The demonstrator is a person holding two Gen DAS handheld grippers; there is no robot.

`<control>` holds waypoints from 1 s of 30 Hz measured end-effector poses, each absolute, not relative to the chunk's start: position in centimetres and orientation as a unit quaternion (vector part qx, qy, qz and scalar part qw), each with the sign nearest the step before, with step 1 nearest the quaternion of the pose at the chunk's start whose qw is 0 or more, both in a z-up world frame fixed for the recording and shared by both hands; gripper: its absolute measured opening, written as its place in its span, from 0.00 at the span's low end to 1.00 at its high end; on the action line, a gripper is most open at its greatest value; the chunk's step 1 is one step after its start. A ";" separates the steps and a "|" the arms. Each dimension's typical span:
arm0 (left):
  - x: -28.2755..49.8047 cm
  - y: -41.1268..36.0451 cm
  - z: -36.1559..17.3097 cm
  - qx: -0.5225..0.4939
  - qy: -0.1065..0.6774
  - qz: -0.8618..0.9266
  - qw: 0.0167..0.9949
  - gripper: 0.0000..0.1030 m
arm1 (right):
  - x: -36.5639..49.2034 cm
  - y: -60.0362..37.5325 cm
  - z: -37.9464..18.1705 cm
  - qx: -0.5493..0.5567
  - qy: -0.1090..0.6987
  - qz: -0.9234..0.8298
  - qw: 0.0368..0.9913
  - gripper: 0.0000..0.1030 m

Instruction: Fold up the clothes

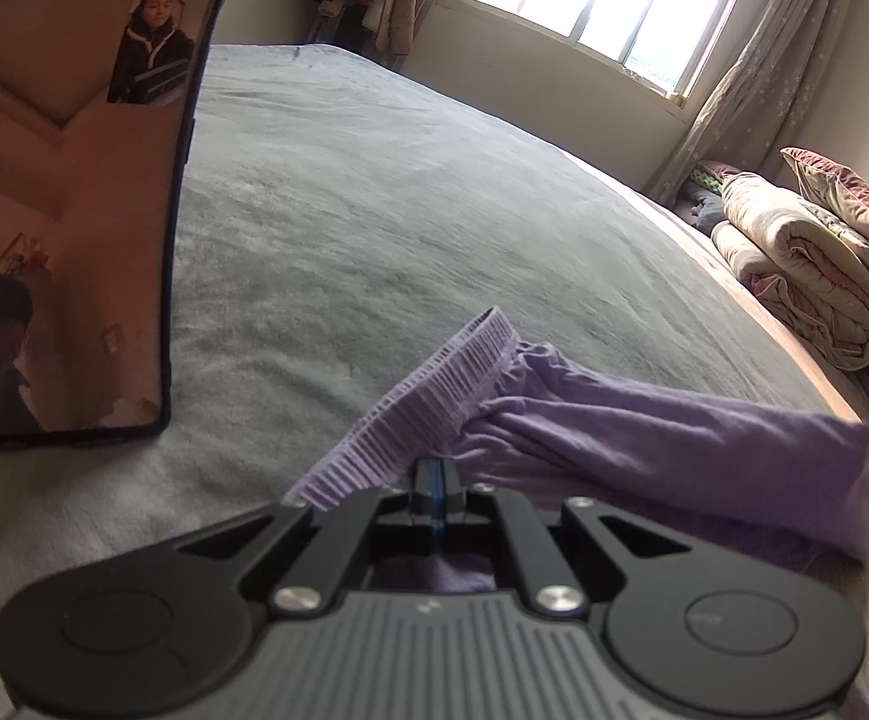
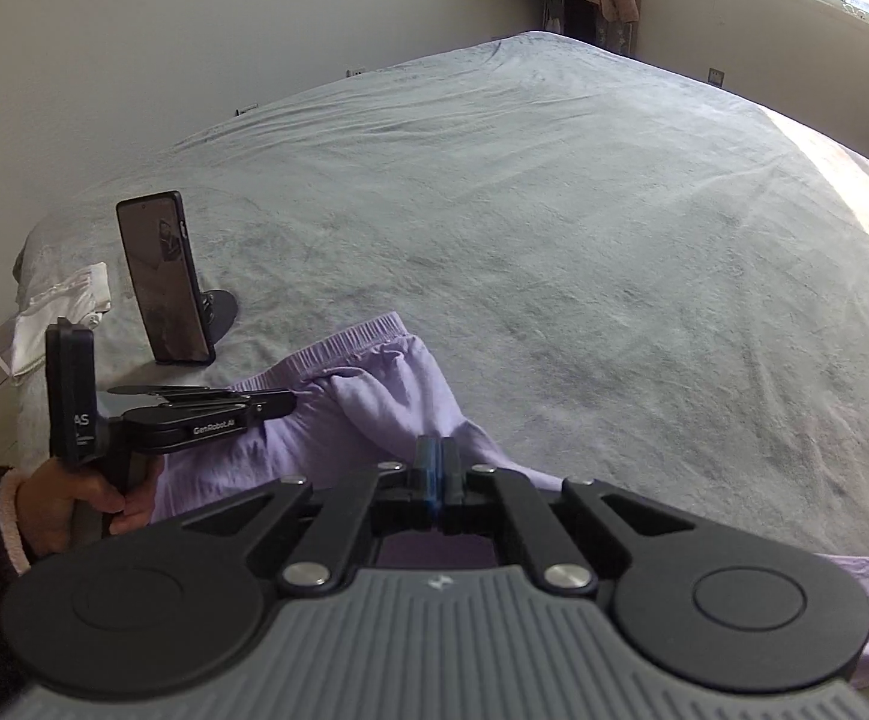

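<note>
Both tools, left [image 1: 437, 471] and right [image 2: 437, 468], pinch the purple trousers [image 2: 368, 396] lower-centre; thin cloth could slip, spoiling the fold.

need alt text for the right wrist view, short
The right gripper, fingers closed on lilac trousers, works over a grey bedspread. At left, a hand holds the left gripper at the trousers' waistband, and a phone stands propped behind it.

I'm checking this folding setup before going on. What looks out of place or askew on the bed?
Nothing is spilled or damaged. The purple garment lies bunched and twisted, its waistband skewed, pinched by both tongs. A phone stands propped on the grey bedspread.
</note>
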State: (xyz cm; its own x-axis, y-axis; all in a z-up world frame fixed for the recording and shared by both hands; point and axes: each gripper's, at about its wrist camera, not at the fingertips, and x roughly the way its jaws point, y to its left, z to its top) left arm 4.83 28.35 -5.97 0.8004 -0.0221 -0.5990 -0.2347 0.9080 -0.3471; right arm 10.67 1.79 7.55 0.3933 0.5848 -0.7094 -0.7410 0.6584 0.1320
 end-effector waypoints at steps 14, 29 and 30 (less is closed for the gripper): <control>2.9 28.3 -5.0 -0.204 0.309 0.061 0.927 0.03 | 9.7 3.7 3.2 -0.121 0.401 0.397 0.817 0.25; -1.2 29.9 -5.4 -0.246 0.290 0.063 0.923 0.03 | 18.5 7.9 -4.0 -0.074 0.426 0.370 0.822 0.42; -1.3 30.0 -5.4 -0.249 0.289 0.062 0.922 0.03 | 18.8 8.1 -4.2 -0.068 0.423 0.372 0.823 0.42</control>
